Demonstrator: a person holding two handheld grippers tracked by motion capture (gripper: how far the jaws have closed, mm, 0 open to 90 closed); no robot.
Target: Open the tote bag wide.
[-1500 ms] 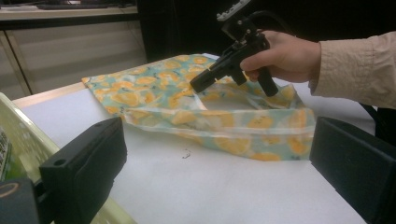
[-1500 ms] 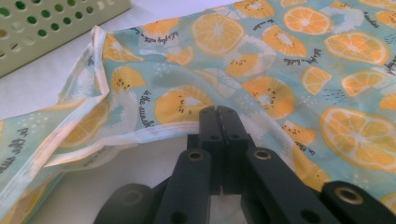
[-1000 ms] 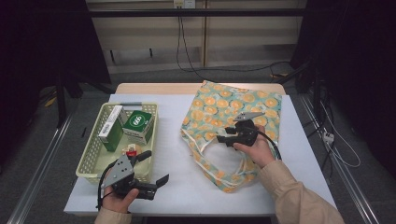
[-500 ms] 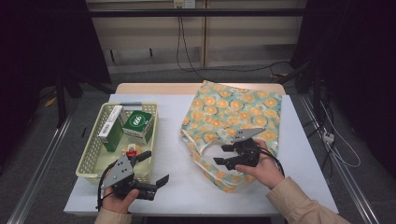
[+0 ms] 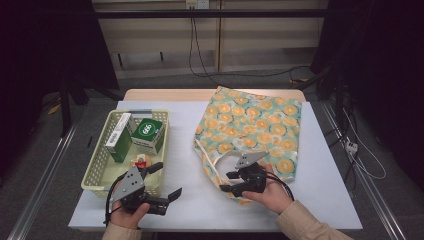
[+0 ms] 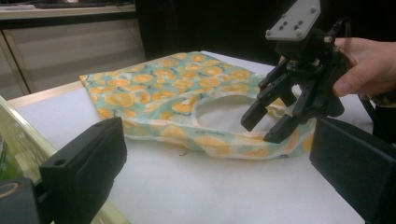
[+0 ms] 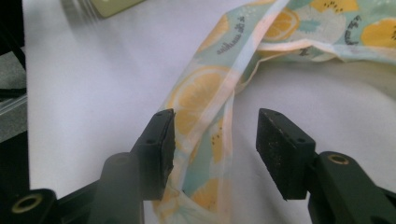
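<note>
A tote bag (image 5: 250, 125) printed with orange slices lies flat on the white table (image 5: 325, 195). Its handle strap (image 7: 201, 93) loops out at the near edge. My right gripper (image 5: 226, 182) hovers low over that strap, pointing left. Its jaws have just been closing and stand open. The strap runs between them, close against the left pad (image 7: 161, 140), unpinched. In the left gripper view the right gripper (image 6: 259, 131) hangs just above the handle (image 6: 219, 144). My left gripper (image 5: 169, 178) rests open at the table's near left, with nothing between its jaws.
A pale green basket (image 5: 100, 175) stands at the left. It holds a green box (image 5: 146, 134), a white and green box (image 5: 118, 137) and a small red item (image 5: 140, 161). The left gripper sits at the basket's near right corner.
My right gripper has moved from the middle of the bag toward its near edge and a little lower, over the handle. The left gripper has stayed put.
</note>
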